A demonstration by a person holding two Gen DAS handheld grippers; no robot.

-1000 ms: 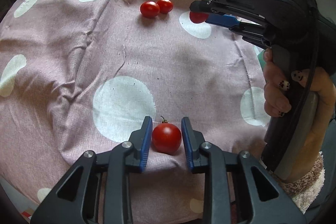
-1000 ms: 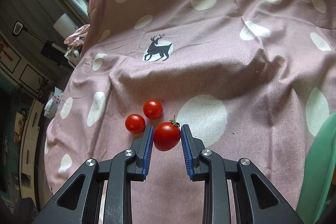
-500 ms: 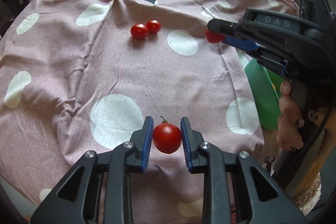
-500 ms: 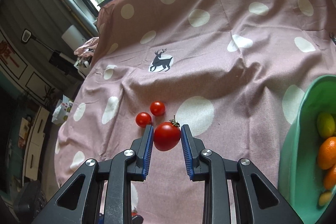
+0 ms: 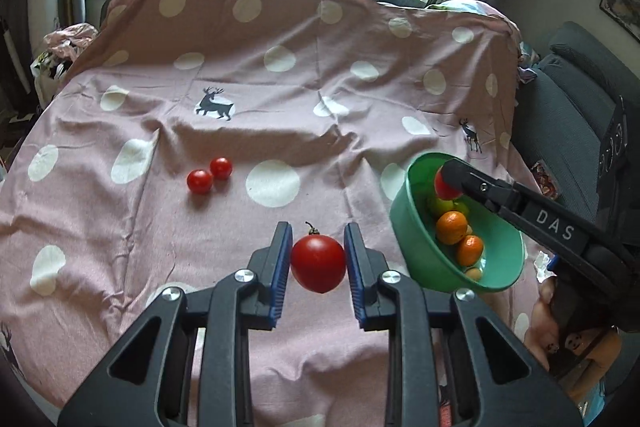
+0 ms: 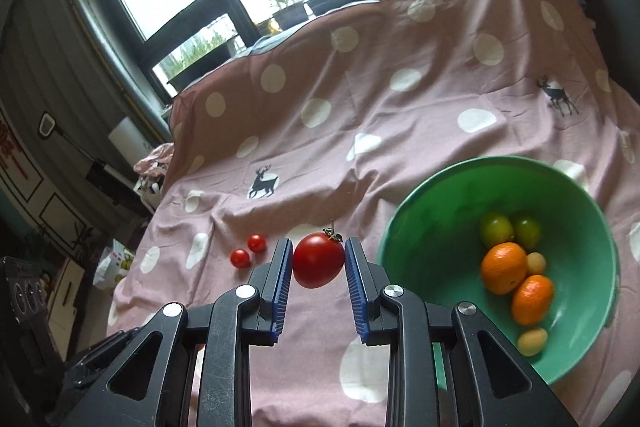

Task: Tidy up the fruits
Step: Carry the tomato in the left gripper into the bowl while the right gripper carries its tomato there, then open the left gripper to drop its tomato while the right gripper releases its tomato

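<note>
One pink cloth (image 5: 248, 99), dotted white and printed with small dark deer, covers the whole surface under a window; on its right part sits the green bowl (image 6: 432, 195), the next largest thing, holding two oranges (image 6: 503, 267), two green fruits (image 6: 496, 229) and a few small pale yellow ones. The left gripper (image 5: 318, 253) is clamped on a red tomato (image 5: 318, 263) with a short stem, its blue pads pressing both sides, the fruit lifted clear of the cloth and to the left of the bowl. The right gripper (image 6: 316, 259) is likewise closed on a second tomato (image 6: 317, 259), stem uppermost; in the left wrist view this fruit (image 5: 446, 187) hangs over the far rim of the bowl, above the fruit inside, with a hand (image 5: 568, 343) on the gripper's handle at the lower right. Smallest of all, two cherry tomatoes (image 5: 210, 175) lie touching each other on the cloth, well to the left of the bowl and apart from both grippers.
</note>
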